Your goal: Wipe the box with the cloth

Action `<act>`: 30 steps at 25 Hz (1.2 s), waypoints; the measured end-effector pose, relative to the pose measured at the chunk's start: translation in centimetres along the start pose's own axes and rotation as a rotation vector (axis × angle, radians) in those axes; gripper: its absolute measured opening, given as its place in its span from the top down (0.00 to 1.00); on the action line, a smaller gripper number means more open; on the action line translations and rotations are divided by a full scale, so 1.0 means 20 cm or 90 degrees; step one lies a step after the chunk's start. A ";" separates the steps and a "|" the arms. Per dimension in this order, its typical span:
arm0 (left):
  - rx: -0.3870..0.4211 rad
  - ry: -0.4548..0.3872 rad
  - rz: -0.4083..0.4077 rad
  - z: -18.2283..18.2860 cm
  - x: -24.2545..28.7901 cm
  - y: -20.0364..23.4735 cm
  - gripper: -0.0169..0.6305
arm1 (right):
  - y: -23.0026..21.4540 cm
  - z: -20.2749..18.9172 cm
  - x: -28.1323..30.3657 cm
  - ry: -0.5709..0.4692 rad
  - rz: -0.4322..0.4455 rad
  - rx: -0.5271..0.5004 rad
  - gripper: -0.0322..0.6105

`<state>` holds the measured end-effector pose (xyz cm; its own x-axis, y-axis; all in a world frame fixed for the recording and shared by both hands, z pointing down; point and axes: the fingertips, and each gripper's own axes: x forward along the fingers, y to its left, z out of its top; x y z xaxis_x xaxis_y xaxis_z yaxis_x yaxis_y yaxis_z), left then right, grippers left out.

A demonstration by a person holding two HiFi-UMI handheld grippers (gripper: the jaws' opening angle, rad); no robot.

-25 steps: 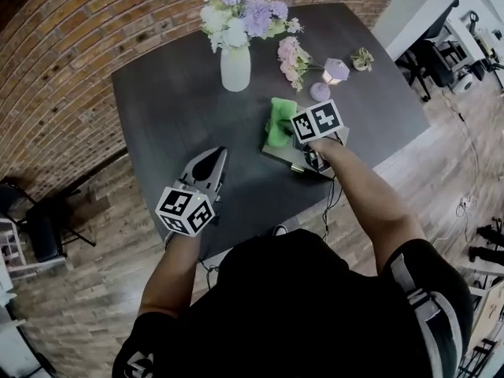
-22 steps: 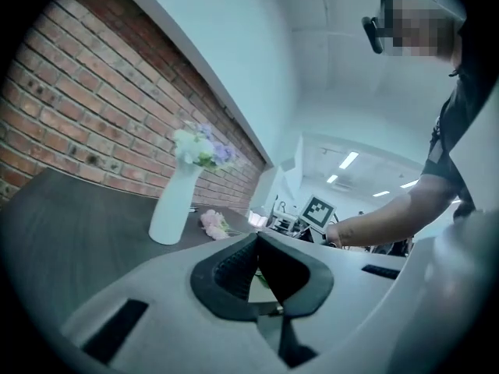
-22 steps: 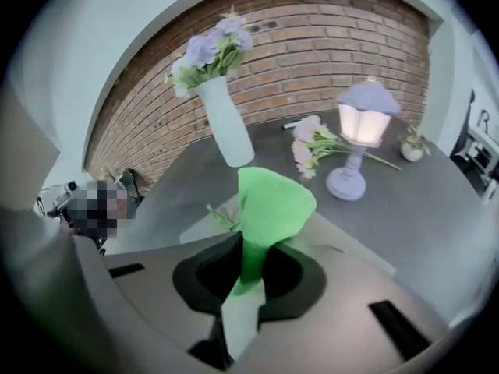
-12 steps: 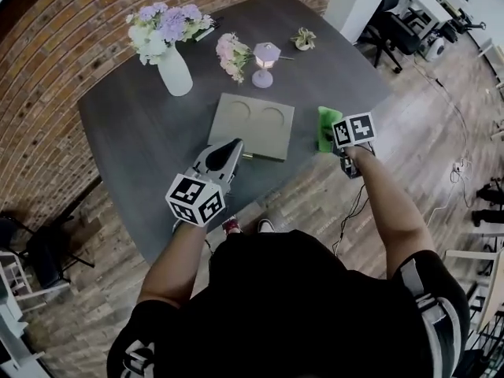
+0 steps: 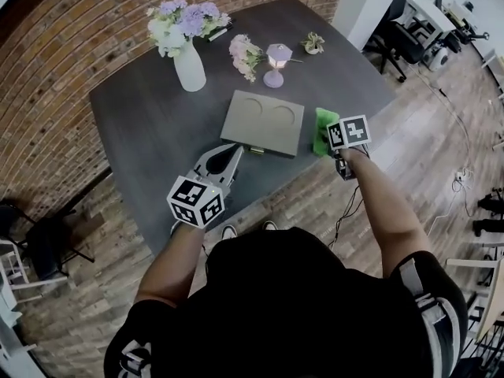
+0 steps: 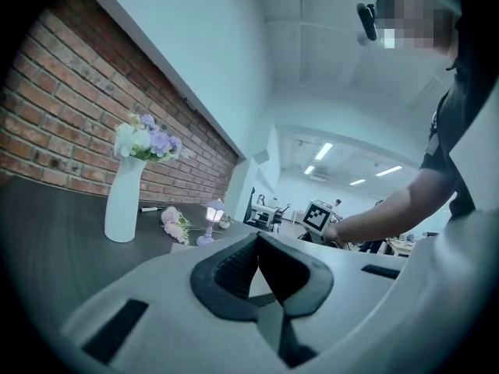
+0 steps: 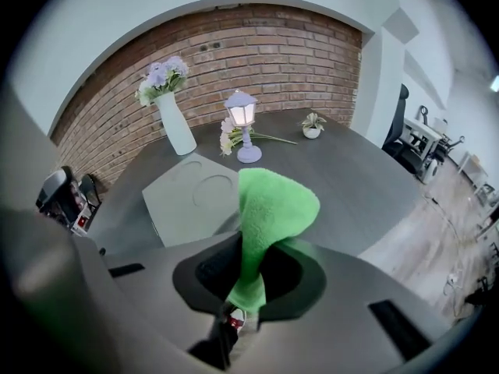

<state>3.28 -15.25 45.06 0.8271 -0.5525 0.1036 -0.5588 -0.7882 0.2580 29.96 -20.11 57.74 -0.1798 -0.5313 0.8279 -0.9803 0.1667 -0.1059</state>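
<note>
Right tongs grip cloth, seemingly off box; vase, lamp beyond.

We see a bright green cloth, a dull grey-green box with two faint circles on top, a charcoal table, a white vase, lilac and white flowers, a lilac lamp, a red-brown brick wall

This looks like an office, probably open-plan: a dark table stands beside a brick wall on a wood-plank floor, with black swivel chairs far right and ceiling strip lights beyond.
</note>
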 end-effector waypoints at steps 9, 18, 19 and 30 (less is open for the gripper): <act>-0.027 0.023 0.070 -0.04 -0.56 0.40 0.96 | 0.91 0.19 0.34 0.044 0.067 -0.114 0.88; -0.029 0.018 0.129 0.00 -0.88 0.66 0.96 | 1.88 0.43 0.48 -0.021 0.229 -0.198 0.88; -0.026 0.017 0.128 0.01 -0.88 0.67 0.96 | 1.92 0.44 0.45 -0.032 0.240 -0.202 0.88; -0.007 0.050 -0.029 -0.07 -0.38 0.32 0.96 | 0.82 0.04 0.23 -0.029 0.060 -0.016 0.88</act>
<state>-6.51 -15.72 47.25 0.8541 -0.4928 0.1662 -0.5201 -0.8090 0.2741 12.94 -20.53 59.34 -0.2757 -0.5487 0.7892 -0.9564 0.2386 -0.1682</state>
